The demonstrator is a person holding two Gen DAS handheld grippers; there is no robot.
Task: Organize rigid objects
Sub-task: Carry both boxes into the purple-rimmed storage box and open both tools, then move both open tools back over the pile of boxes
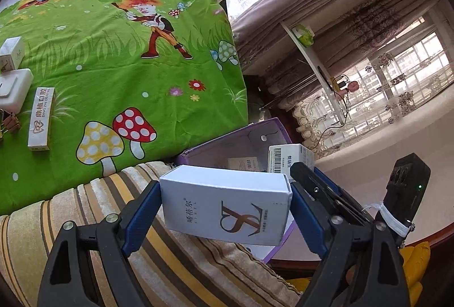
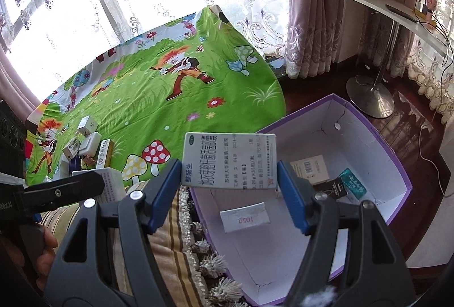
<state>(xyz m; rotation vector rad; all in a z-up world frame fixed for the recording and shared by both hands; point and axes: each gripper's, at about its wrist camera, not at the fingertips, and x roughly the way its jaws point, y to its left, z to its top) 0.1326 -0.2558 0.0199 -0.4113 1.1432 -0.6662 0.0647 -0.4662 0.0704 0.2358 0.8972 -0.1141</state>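
- Our left gripper (image 1: 225,207) clamps a white carton (image 1: 227,205) beside the purple box (image 2: 391,154).
- Our right gripper (image 2: 229,182) grips a medicine box (image 2: 229,162) over it; small packets (image 2: 309,168) lie inside.
- Green cartoon cloth (image 2: 159,97), curtained window.

Left gripper (image 1: 225,202), right gripper (image 2: 229,169): black frames, blue pads, silver screws

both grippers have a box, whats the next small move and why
Probably open the right gripper: its medicine box already hangs over the open purple bin, above the items inside. The left gripper with its white box looks short of the bin, over the striped cushion.
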